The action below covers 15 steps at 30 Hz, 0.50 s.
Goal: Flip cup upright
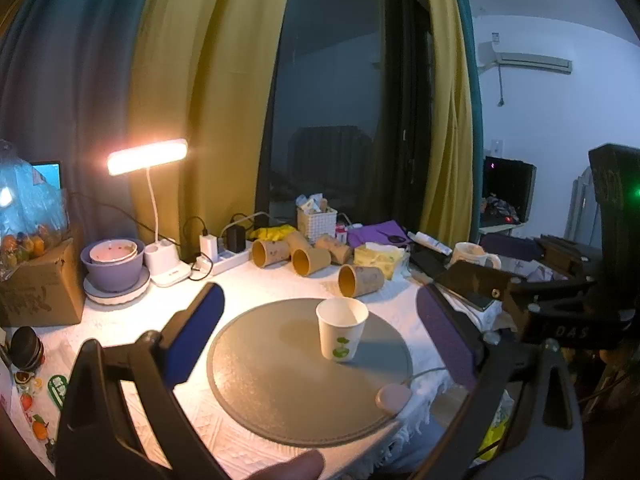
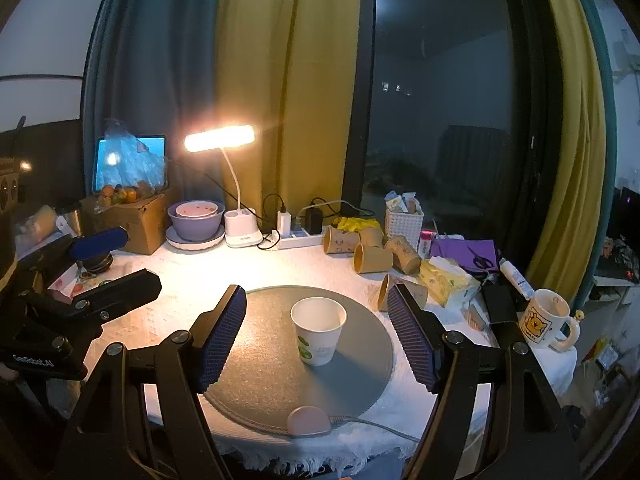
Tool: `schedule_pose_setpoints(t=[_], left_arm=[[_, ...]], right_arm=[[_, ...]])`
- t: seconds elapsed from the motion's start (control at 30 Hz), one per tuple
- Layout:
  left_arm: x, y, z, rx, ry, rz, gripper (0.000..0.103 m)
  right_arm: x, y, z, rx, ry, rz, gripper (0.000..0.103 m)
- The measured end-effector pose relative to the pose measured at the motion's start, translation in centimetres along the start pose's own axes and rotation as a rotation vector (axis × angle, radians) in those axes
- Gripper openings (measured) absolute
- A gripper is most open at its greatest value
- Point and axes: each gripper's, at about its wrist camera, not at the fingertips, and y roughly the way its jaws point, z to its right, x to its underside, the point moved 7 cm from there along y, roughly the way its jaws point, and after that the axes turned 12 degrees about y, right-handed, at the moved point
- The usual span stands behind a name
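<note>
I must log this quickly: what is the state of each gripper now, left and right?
Left gripper: open, holding nothing.
Right gripper: open, holding nothing; the white paper cup stands upright between its fingers, untouched.

A smooth paper cup (image 2: 318,330) stands on a matt grey mat (image 2: 264,368) over white textured cloth (image 2: 184,276).

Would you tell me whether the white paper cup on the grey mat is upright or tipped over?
Upright: the white paper cup stands on its base on the grey mat, open rim facing up.
</note>
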Motion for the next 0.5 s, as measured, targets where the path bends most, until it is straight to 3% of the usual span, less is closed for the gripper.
schedule_pose_setpoints(t=[0.5], left_arm=[[0.13, 0.05, 0.44, 0.007, 0.003, -0.005, 0.098]], right_arm=[[0.32, 0.30, -0.11, 0.000, 0.002, -0.013, 0.076]])
